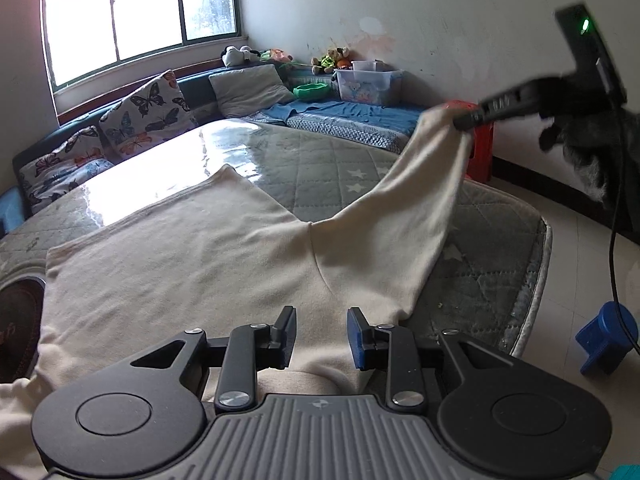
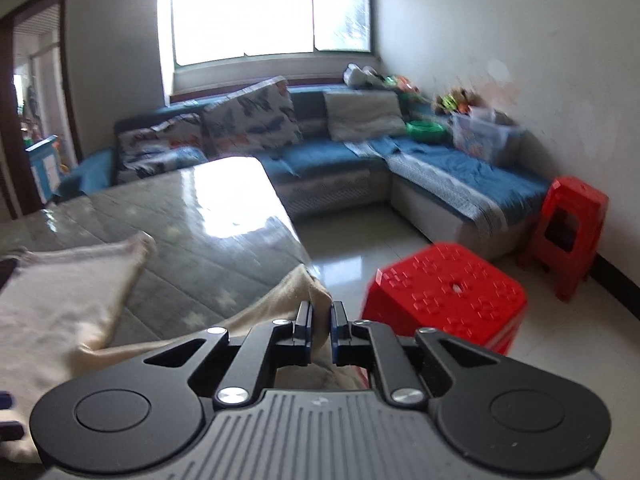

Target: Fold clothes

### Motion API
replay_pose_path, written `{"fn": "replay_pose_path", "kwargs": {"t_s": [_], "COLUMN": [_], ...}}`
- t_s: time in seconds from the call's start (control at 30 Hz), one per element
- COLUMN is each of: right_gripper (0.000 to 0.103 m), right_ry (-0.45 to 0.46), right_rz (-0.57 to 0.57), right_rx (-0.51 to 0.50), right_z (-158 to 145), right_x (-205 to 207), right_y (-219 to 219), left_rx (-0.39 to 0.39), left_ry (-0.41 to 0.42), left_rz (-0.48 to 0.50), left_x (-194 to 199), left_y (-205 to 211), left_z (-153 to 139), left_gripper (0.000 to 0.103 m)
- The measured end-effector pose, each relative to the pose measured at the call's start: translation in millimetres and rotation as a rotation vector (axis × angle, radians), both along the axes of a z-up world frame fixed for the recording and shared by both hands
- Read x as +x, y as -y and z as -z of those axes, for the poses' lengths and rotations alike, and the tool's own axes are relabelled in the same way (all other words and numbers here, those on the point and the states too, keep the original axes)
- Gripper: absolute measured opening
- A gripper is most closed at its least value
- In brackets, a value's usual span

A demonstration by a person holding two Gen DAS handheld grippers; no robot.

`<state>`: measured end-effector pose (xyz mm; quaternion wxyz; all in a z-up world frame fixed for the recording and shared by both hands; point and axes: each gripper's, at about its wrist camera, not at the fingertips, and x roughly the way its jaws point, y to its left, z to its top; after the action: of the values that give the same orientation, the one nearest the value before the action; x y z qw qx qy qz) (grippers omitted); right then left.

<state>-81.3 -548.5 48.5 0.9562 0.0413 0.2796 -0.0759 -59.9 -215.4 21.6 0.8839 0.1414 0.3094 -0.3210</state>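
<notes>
A cream long-sleeved top (image 1: pixel 192 256) lies spread on the grey quilted table cover (image 1: pixel 320 168). My left gripper (image 1: pixel 322 330) is open, low over the top near its shoulder, with cloth under and between its fingers. My right gripper (image 2: pixel 320 320) is shut on the cuff of the right sleeve (image 2: pixel 316 292) and holds it up off the table past the table's right edge. In the left wrist view the right gripper (image 1: pixel 464 122) shows at upper right with the sleeve (image 1: pixel 424 184) stretched up to it.
A glossy table top (image 2: pixel 224 188) shows beyond the cover. A blue corner sofa (image 2: pixel 440 168) with cushions runs along the window wall. Two red plastic stools (image 2: pixel 444 292) (image 2: pixel 572 216) stand on the tiled floor at right. A blue stool (image 1: pixel 604 340) and a hanging black cable (image 1: pixel 612 248) are at right.
</notes>
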Motion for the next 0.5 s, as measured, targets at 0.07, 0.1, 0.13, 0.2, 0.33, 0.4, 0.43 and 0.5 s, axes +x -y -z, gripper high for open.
{"fn": "replay_pose_path", "kwargs": {"t_s": [0.07, 0.1, 0.13, 0.2, 0.33, 0.4, 0.43, 0.5], "right_gripper": [0.007, 0.007, 0.007, 0.007, 0.007, 0.007, 0.007, 0.007], "right_ry": [0.031, 0.043, 0.055, 0.088, 0.135, 0.145, 0.145, 0.143], "right_rz": [-0.038, -0.056, -0.074, -0.141, -0.285, -0.359, -0.397, -0.458], "right_rx": [-0.007, -0.009, -0.010, -0.029, -0.056, -0.066, -0.072, -0.080], "right_z": [-15, -21, -27, -45, -73, -80, -82, -83], "right_x": [-3, -3, -4, -7, -10, -8, -6, -2], "right_y": [-11, -16, -21, -40, -85, -109, -123, -147], "left_rx": [0.000, 0.001, 0.001, -0.011, -0.043, -0.060, -0.069, -0.081], "left_ry": [-0.008, -0.012, -0.016, -0.013, 0.014, 0.025, 0.030, 0.042], "left_rz": [0.005, 0.002, 0.000, -0.007, -0.049, -0.084, -0.105, -0.150], "left_x": [-1, -1, -2, -3, -5, -4, -4, -4], "left_y": [0, -1, -2, -8, -30, -45, -53, -69], "left_z": [3, 4, 5, 3, -6, -11, -13, -16], "left_gripper": [0.030, 0.030, 0.030, 0.030, 0.037, 0.037, 0.037, 0.039]}}
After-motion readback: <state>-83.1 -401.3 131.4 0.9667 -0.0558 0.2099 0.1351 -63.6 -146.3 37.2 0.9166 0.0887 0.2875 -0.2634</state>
